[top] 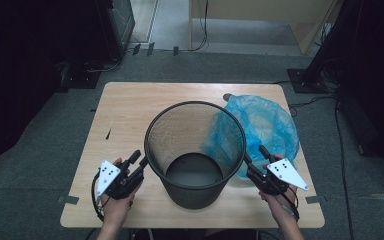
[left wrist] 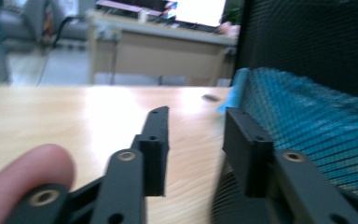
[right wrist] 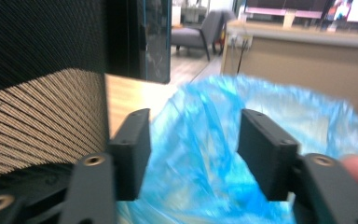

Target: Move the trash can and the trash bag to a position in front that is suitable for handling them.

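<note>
Centrally on the surface (top: 130, 107): black mesh bin (top: 195, 150), upright, open top toward the high camera, dark round floor visible inside. Just right of it, and pressed against its wall, blue bag (top: 267, 127), crumpled, lying on the wood and reaching toward the far right corner; blue also seen through the mesh on the bin's right side.

Flanking the bin, near its rim: left tool (top: 139, 161) at the left wall, right tool (top: 255, 161) at the right wall, each held in a hand coming up from the near edge. Left tool with jaws apart, nothing clamped; in the left gripper view, bare wood in the gap, the mesh wall just beside the right-hand jaw, whether touching cannot be told through the blur. Right tool likewise apart, pads pressing on nothing; in the right gripper view, the bag (right wrist: 205, 154) beyond and between the jaws, mesh wall (right wrist: 42, 60) to the left.

Beyond the surface: grey carpet, cables, dark stands at both sides.
</note>
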`<state>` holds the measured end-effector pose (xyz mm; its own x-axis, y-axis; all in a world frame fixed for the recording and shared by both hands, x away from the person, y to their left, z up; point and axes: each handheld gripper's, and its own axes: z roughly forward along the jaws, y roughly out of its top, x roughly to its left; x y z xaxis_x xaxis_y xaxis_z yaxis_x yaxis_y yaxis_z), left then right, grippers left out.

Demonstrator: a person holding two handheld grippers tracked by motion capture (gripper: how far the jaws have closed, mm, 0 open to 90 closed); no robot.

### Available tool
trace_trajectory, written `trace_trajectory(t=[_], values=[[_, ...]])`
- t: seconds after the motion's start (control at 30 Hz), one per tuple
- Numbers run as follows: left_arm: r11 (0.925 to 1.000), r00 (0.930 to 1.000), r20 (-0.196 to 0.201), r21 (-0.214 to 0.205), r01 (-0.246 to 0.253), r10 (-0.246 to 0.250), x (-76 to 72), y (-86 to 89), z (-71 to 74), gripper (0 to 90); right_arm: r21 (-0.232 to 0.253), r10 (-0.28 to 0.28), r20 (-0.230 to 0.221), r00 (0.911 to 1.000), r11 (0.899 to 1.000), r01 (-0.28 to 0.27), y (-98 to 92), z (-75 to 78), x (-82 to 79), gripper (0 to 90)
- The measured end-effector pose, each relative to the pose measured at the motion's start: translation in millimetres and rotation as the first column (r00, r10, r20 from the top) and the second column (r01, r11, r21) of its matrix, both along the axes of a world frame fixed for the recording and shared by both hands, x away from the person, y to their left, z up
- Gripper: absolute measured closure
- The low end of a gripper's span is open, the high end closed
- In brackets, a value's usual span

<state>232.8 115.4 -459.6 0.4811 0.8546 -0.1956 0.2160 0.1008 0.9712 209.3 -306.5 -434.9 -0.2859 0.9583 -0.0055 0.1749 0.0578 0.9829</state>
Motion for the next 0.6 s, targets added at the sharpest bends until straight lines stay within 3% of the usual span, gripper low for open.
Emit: trace_trajectory(t=[0.07,0.1,0.17,0.2,0.23,0.3,0.37,0.43,0.53,0.6], values=[[0.9990,0.9976,-0.055,-0.012,-0.042,0.042,5.6,14.5,-9.3,55.4,-0.007,0.011,-0.055,0.9984,1.000,-0.012,-5.9,-9.2,5.5,40.9],[0.9982,0.9961,-0.067,-0.010,-0.058,0.058,7.2,18.4,-12.6,52.4,-0.038,0.005,-0.082,0.9966,0.999,-0.008,-7.3,-16.1,9.2,40.7],[0.9949,0.9914,-0.087,0.030,-0.096,0.098,11.2,25.8,-21.8,47.8,-0.044,-0.005,-0.120,0.9928,0.999,0.000,-7.5,-25.3,13.4,40.7],[0.9905,0.9872,-0.099,0.069,-0.119,0.125,13.2,27.8,-26.3,46.2,-0.045,-0.011,-0.138,0.9903,0.999,0.005,-7.7,-29.9,15.7,40.7],[0.9812,0.9781,-0.129,0.125,-0.147,0.163,16.3,30.6,-31.9,44.8,-0.051,-0.025,-0.157,0.9873,0.999,0.017,-7.7,-34.0,18.1,40.7],[0.9762,0.9649,-0.189,0.153,-0.154,0.182,20.8,34.4,-36.9,39.0,-0.062,-0.043,-0.211,0.9765,0.998,0.030,-8.0,-42.0,23.9,40.7],[0.9593,0.9462,-0.232,0.222,-0.174,0.225,24.8,36.5,-42.3,32.5,-0.078,-0.051,-0.253,0.9660,0.996,0.032,-9.4,-46.7,27.1,40.7],[0.9472,0.9348,-0.249,0.260,-0.188,0.253,26.1,37.5,-46.0,27.8,-0.100,-0.065,-0.287,0.9558,0.994,0.037,-11.6,-49.8,28.3,40.7],[0.9342,0.9266,-0.265,0.308,-0.181,0.266,27.1,38.6,-52.8,25.2,-0.141,-0.101,-0.326,0.9398,0.988,0.058,-20.8,-53.9,26.3,40.7],[0.9333,0.9251,-0.271,0.313,-0.176,0.266,27.8,38.7,-54.5,24.1,-0.169,-0.140,-0.348,0.9270,0.982,0.084,-28.4,-54.8,23.2,40.7]])
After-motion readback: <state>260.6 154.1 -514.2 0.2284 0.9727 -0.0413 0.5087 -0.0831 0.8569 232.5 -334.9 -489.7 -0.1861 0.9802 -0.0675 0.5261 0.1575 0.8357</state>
